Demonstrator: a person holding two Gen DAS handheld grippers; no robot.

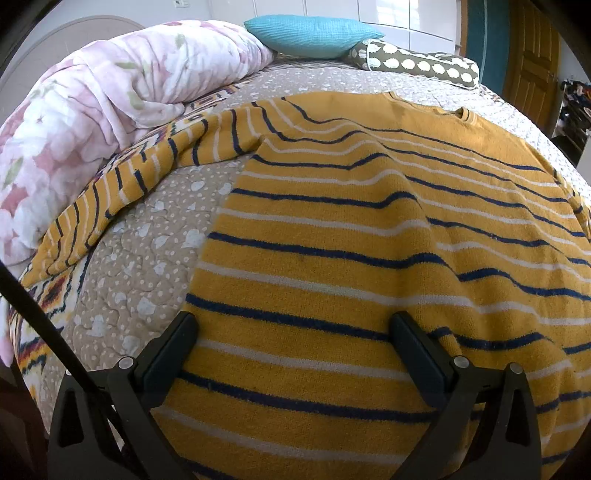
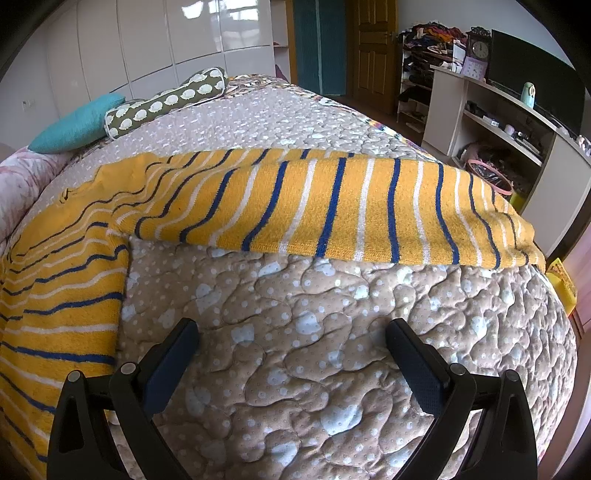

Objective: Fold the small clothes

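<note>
the yellow sweater [image 1: 369, 229] with blue and white stripes lies spread flat on the bed, filling the middle and right of the left wrist view, its neckline toward the upper right of that frame. one sleeve [image 1: 122, 184] runs off to the left of the frame, draped over the quilt's edge beside the pink floral duvet [image 1: 92, 110]. in the right wrist view the other sleeve [image 2: 351, 206] stretches straight across the middle of the frame, from the sweater's body at the left edge to the bed's edge at the right.

the left gripper [image 1: 293, 321] hangs over the lower part of the sweater's body with its jaws spread wide; the cloth lies between and under them, and whether the tips touch the knit cannot be told. the right gripper [image 2: 291, 328] has its jaws wide apart too, over bare quilt [image 2: 314, 350] in the lower half of the frame, below the sleeve and apart from it, with nothing between them.

beyond the sweater, a teal pillow [image 1: 314, 35] and a dotted bolster cushion [image 1: 417, 64] sit at the head of the bed, at the top of the left wrist frame. in the right wrist view a shelving unit [image 2: 491, 122] stands at the upper right, with a clock [image 2: 479, 50] on it.
</note>
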